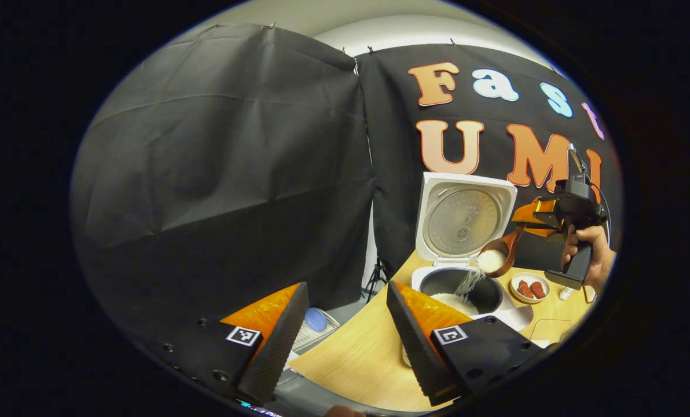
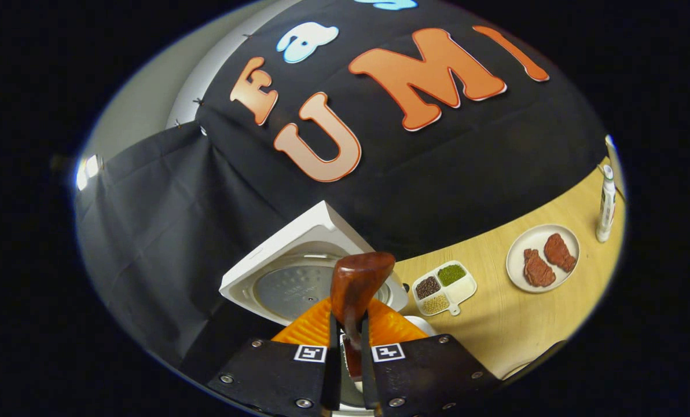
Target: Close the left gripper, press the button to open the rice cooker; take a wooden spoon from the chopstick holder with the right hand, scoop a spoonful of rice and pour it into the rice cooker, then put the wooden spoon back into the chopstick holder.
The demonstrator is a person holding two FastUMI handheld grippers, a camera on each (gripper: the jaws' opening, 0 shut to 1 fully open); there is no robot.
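Note:
The white rice cooker stands on the wooden table with its lid raised, and white rice lies in its dark inner pot. Above the pot, a tilted wooden spoon spills a stream of rice into it. A hand holds my right gripper, which is shut on the spoon's handle. In the right gripper view that gripper clamps the spoon in front of the cooker lid. My left gripper hangs open and empty at the table's near left edge.
A small plate with two reddish pieces sits right of the cooker. A divided dish of beans lies behind it, and a white bottle stands at the far right. A white basket with a blue lid sits below the table's left edge.

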